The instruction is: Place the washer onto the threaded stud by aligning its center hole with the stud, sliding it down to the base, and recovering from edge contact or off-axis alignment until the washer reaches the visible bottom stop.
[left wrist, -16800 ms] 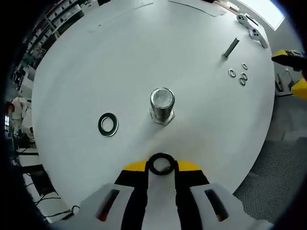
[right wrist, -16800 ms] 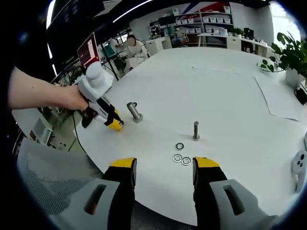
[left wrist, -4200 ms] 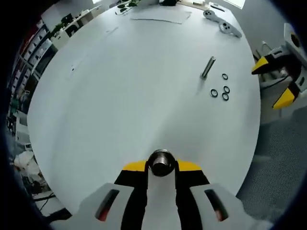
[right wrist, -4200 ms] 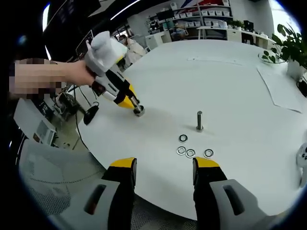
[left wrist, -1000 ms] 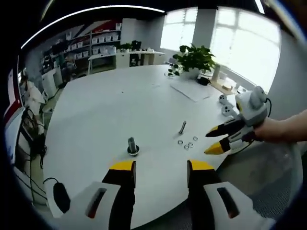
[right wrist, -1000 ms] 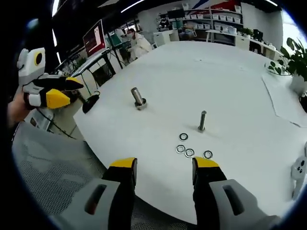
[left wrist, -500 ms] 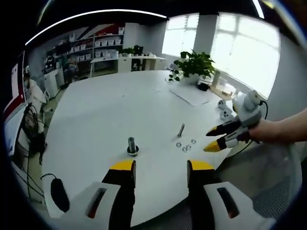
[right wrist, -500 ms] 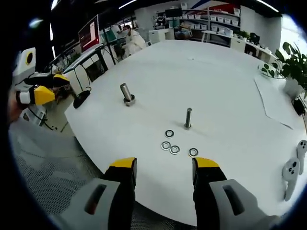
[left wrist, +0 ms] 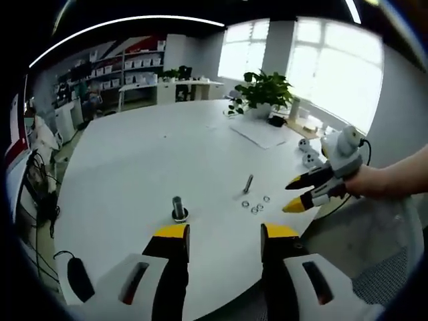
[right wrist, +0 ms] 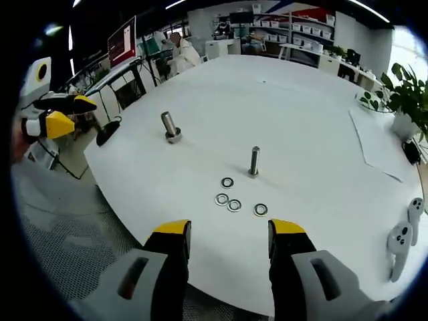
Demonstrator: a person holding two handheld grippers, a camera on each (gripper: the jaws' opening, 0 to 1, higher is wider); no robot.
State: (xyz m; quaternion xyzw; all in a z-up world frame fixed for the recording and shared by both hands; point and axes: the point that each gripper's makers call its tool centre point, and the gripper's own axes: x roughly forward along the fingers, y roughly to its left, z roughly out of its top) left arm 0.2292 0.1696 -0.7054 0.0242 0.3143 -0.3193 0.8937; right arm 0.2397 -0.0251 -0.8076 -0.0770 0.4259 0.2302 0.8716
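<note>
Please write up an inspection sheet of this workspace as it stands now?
Surface: round white table, mostly bare.
Job's things: large stud upright near the table edge, a ring at its base; slim stud upright; four loose washers beside it.
Clutter: paper sheet; two white controllers.
Grippers: left hand-held gripper open, off the table; right hand-held gripper open, empty.
Cables: black cable hanging below the table edge.
Surroundings: potted plant, shelving, windows.
</note>
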